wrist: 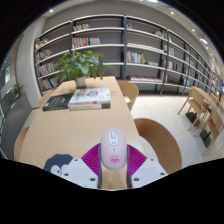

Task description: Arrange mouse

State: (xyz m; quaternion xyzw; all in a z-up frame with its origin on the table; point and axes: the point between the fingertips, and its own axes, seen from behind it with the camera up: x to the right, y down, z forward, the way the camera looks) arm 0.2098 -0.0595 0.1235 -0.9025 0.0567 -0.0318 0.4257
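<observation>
Biggest thing you've got in view is the bookshelf (110, 45) running across the whole back of the room, way beyond the table, packed with rows of books on several levels. It looks like a library or reading room.

Next down in size is the wooden table (70, 125), light-coloured, stretching from your gripper out toward the bookshelf. I'll use that table as the reference for everything else.

At the far end of the table there's a leafy potted plant (78, 66), standing between the tabletop and the bookshelf. Off the right side of the table you can see a round-backed wooden chair (160, 140) pulled up close, and another wooden chair (129, 92) sits near the table's far right corner. More wooden furniture (200, 105) stands well off to the right of the table, too small to make out properly.

On the table, toward its far end, just in front of the plant, lies a stack of books (82, 98), a light one with a darker one beside it.

Smallest: the white mouse (114, 150). It's at the table's near edge, and your gripper (113, 157) is clamped on it, with the pink pads (95, 158) pressed against both sides and the mouse's nose pointing toward the bookshelf.
</observation>
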